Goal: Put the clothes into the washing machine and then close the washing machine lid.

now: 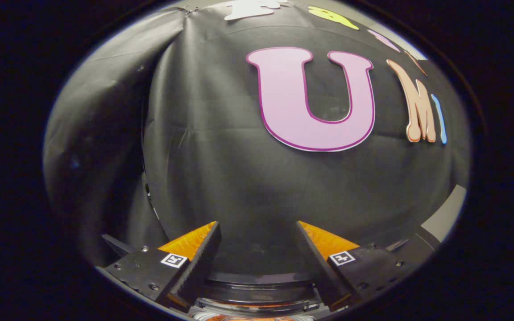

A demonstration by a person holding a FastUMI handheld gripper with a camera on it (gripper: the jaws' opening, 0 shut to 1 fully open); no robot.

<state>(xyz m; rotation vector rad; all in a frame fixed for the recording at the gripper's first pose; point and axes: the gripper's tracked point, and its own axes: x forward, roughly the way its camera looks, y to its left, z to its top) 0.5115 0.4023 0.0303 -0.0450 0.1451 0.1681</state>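
From the gripper view, the gripper (257, 249) is pointing straight at the booth's black cloth wall (221, 169), and its two fingers (203, 258) are standing wide apart with nothing between them; it is holding nothing. I am counting one gripper and two fingers.

Low down, between the fingers and just beyond their base, a dark rounded rim with a glossy band under it is showing (257, 287). I am taking that for the top of the washing machine, one machine, though too little of it is visible to say whether its lid is up or down. A sliver of something pale and reddish is lying under that rim; I cannot tell whether it is clothing.

My guess is that the gripper is being held level and high above the machine, as if between steps, which is why it is looking at the wall and not into the drum.
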